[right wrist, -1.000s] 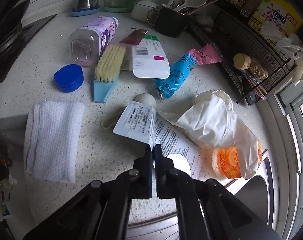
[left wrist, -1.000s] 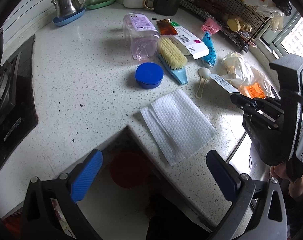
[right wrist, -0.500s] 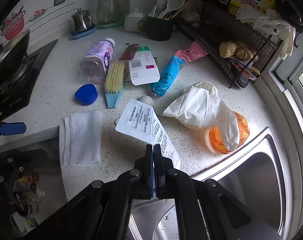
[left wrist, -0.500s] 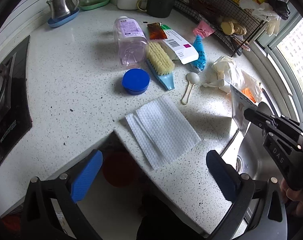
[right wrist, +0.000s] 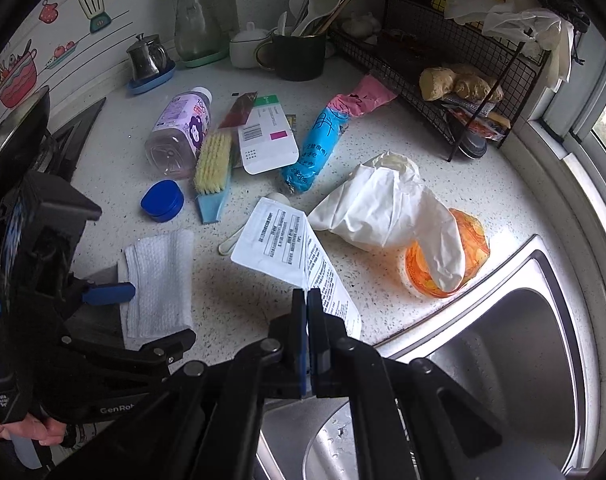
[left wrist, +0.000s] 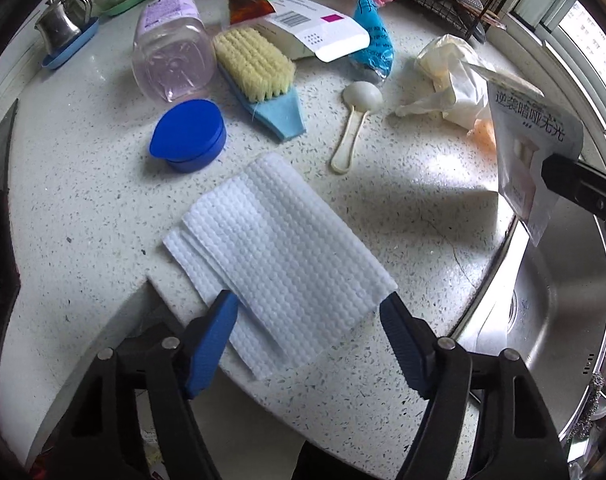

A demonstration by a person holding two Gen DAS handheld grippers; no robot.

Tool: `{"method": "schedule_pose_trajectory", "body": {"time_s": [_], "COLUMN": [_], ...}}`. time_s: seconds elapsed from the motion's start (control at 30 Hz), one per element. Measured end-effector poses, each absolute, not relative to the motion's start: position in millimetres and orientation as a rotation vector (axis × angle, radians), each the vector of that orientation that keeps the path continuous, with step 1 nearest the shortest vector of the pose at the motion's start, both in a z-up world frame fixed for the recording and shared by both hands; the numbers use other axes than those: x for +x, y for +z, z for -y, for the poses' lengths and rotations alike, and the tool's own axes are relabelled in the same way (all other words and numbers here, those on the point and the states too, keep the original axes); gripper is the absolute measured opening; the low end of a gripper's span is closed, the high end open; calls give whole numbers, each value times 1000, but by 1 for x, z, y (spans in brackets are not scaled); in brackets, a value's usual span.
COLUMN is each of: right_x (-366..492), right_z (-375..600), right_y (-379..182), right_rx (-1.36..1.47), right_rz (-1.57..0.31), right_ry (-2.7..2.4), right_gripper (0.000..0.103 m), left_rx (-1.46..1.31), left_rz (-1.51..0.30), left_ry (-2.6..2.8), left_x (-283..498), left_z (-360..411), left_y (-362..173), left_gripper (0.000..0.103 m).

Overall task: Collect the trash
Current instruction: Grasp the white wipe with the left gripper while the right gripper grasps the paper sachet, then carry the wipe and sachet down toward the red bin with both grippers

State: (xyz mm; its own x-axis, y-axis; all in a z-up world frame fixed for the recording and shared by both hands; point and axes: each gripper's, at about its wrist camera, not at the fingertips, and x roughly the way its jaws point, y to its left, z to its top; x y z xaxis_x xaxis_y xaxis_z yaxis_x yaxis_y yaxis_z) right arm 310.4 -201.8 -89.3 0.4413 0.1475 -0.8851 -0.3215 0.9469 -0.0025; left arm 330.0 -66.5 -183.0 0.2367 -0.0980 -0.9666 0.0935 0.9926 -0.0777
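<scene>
Trash on the speckled counter (left wrist: 83,208), counted: one folded white paper towel (left wrist: 279,256) at the counter's near edge, one printed white packet (right wrist: 291,246), one crumpled white bag (right wrist: 387,208) draped over one orange cup (right wrist: 443,268), one blue-and-pink wrapper (right wrist: 323,140), one white box (right wrist: 265,140), one small dark red sachet (left wrist: 249,8). Also one lilac bottle (left wrist: 173,62) on its side, one scrub brush (left wrist: 259,76), one blue lid (left wrist: 189,136), one cream scoop (left wrist: 355,120). Right gripper (right wrist: 306,300): fingers pressed together, pinching the packet by its lower corner, the packet lifted clear of the counter beside the steel sink (right wrist: 523,360). Left gripper (left wrist: 309,312): jaws closing, blue pads (left wrist: 213,340) straddling the towel's near end, one at each side; contact not certain. Against a second ago: the left gripper has come lower and closer to the towel, its jaws narrower than the full spread they had; the packet, then lying on the counter by the bag, is now raised toward the sink; the other items lie where they were.
</scene>
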Motion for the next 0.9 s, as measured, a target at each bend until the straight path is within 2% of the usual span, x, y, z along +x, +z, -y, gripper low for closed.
{"method": "schedule_pose_trajectory", "body": {"time_s": [0.03,0.1,0.2,0.37,0.9], "right_x": [312,313,313,311,250], "right_z": [203,205,205,200,138], "right_y": [-90,-90,-91,-91,-50], "right_rx": [-176,-163,-161,-167,-191], "right_rz": [-1080,-1084,-1088,-1090,-1005], "right_ry": [295,303,317,337,416], "right_gripper": [0,0,0,0,0], "left_rx": [3,2,-57,-87,-135], "left_rz": [-1323,-1315,-1322,-1291,-1117], "left_ry": [-118,-90,-99,-109,-176], "left_x": [331,331,332,322,245], "left_z": [66,64,52,39,-23], "left_y": [-182,-180,-178,-167,-78], "left_gripper": [62,35,11,7,7]}}
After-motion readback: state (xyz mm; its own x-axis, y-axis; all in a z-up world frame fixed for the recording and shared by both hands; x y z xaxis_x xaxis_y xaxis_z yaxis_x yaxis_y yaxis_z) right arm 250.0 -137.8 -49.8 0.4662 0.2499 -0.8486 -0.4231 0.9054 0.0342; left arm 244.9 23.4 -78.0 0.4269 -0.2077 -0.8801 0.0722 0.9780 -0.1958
